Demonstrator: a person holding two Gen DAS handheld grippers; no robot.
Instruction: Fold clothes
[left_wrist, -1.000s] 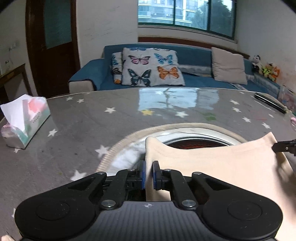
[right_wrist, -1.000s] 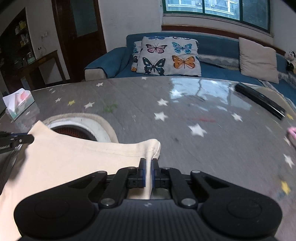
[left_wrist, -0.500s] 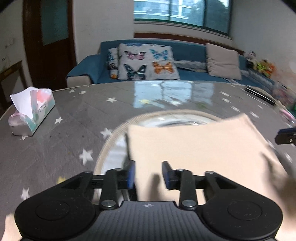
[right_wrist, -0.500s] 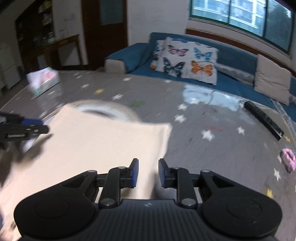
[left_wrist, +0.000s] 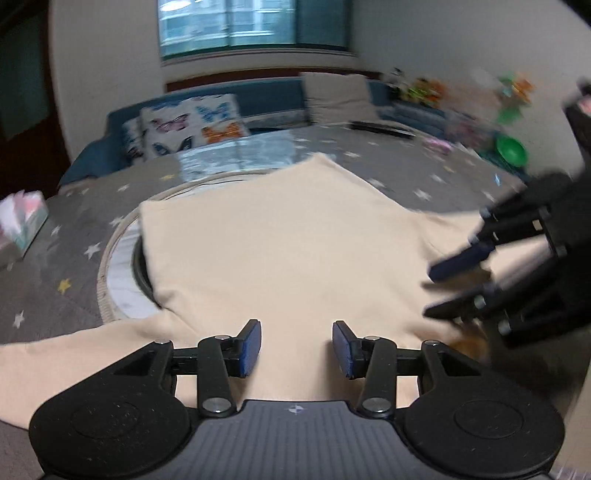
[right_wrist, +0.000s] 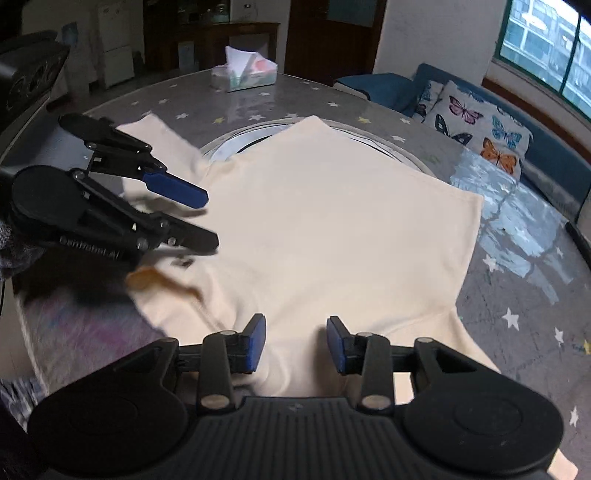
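Cream shirt lies spread on the star-print table, its folded body draped over the round ring set in the tabletop. Left gripper hangs low over the near edge of the cloth, blue pads parted and jaws opening, only flat fabric showing in the gap, nothing pinched. Right gripper is in the same pose at the shirt's other side, jaws opening too, cloth beneath but not clamped. Each tool shows in the other's view, angled toward the middle of the shirt. A sleeve trails out past the left gripper. Tissue box sits near the far rim, well apart from the shirt. Butterfly cushion rests on the blue sofa beyond.
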